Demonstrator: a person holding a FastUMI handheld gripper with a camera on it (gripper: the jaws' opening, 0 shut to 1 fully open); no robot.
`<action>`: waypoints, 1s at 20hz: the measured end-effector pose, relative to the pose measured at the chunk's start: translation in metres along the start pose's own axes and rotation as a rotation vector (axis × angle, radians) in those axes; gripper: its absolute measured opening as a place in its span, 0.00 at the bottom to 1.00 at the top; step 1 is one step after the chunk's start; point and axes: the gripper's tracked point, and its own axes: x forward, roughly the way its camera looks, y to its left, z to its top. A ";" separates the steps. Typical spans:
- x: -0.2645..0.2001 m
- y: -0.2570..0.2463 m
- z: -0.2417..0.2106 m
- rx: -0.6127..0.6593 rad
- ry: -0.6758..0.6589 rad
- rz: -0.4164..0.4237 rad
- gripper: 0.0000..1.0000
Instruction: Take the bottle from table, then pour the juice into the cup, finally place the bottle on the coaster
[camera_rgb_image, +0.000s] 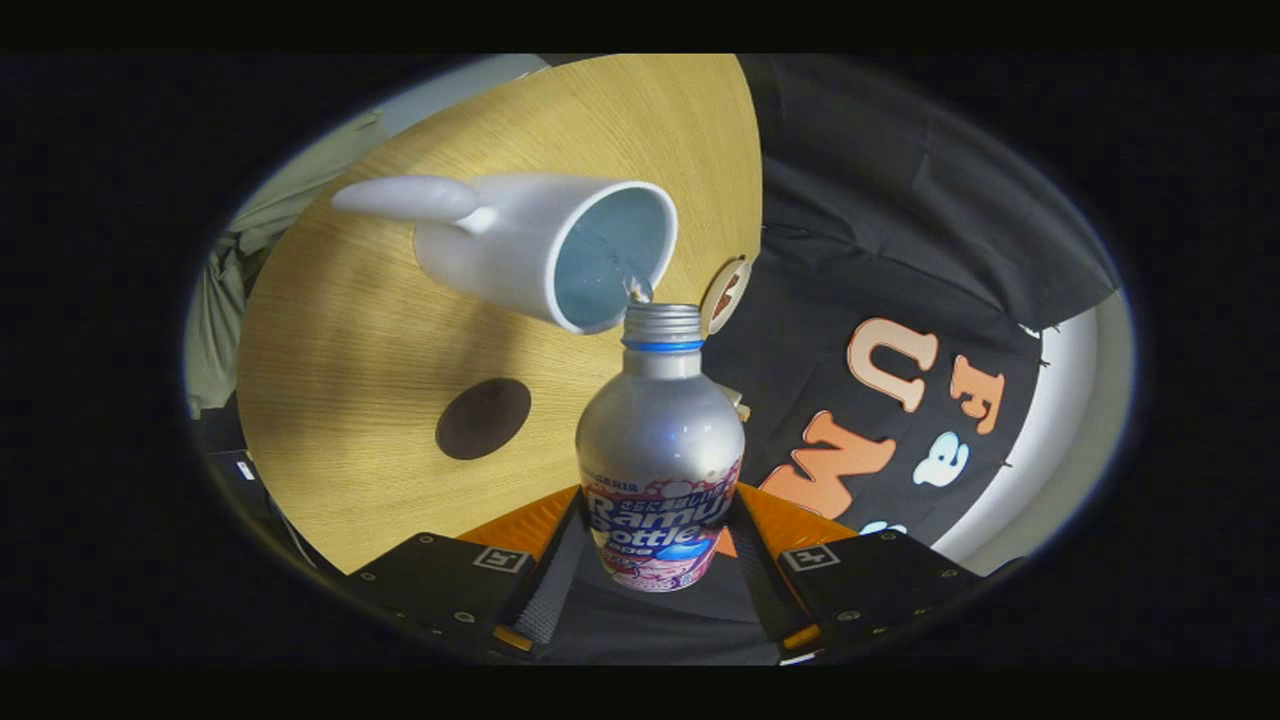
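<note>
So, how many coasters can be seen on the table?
1. The dark round coaster lies flat on the wooden table, beside the bottle that the tongs hold, tilted toward the white cup. Others may be hidden.

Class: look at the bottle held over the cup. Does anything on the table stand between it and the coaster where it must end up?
Nothing visible does. The tool grips the bottle, its mouth at the white cup; the brown coaster lies on bare wooden table beside it.

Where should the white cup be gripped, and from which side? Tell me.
Take the cup by its long handle, coming from the side away from the bottle. The handle juts clear over the table. The gripper is shut on the bottle, mouth at the rim.
</note>
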 end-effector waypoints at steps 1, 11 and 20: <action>0.000 0.003 -0.001 -0.003 0.001 0.006 0.77; 0.000 -0.001 0.000 -0.051 -0.001 -0.001 0.77; -0.001 0.000 0.000 -0.095 -0.002 0.003 0.76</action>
